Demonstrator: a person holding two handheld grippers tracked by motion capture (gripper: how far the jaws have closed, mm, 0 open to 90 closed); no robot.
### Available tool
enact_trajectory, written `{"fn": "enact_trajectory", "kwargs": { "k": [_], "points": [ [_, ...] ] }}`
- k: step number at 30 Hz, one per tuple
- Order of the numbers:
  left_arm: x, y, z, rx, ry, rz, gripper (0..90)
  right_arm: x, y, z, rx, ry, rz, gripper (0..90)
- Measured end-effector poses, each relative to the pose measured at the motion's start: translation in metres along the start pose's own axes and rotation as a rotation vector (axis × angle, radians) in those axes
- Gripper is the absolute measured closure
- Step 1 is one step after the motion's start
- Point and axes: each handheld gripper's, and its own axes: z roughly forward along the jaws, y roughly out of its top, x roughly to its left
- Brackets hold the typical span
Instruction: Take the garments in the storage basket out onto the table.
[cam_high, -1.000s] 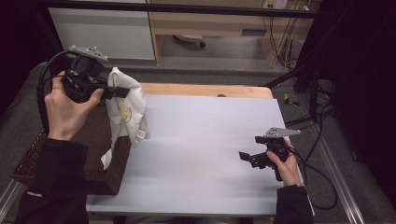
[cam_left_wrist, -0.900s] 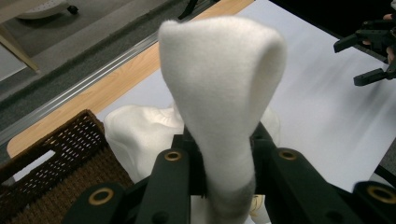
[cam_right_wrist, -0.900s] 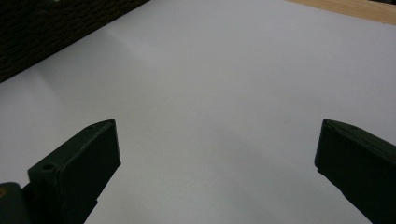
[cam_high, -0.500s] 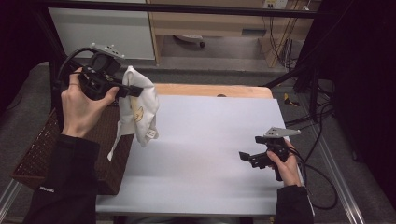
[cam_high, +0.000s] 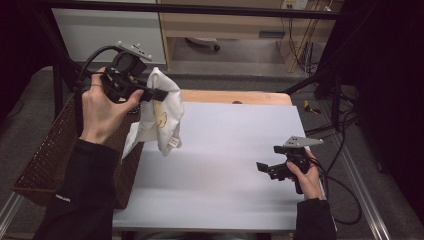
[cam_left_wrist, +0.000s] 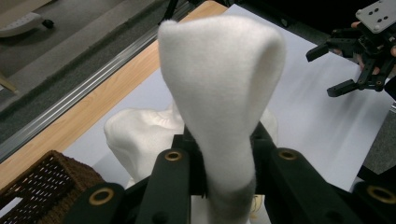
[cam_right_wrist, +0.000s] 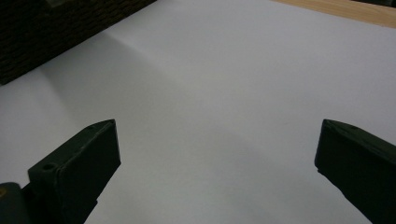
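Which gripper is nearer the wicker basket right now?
Left. The left gripper hangs above the basket near its inner edge, clamped on a white cloth. The right gripper sits open across the table.

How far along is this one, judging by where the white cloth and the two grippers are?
Early stage. Done: the white cloth is out of the wicker basket, pinched in the left gripper and hanging above the table's left edge. In hand: carrying it over the white table. Left: laying it down; the right gripper waits open, low over the table, holding nothing.
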Motion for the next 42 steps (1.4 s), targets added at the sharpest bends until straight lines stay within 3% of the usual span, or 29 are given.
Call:
{"fn": "enact_trajectory", "kwargs": {
  "k": [42],
  "points": [
    [-0.056,0.066,0.075,0.035,-0.12,0.127,75.7,0.0,0.0,-0.006,-0.029,0.016,0.005,0.8]
  ]
}}
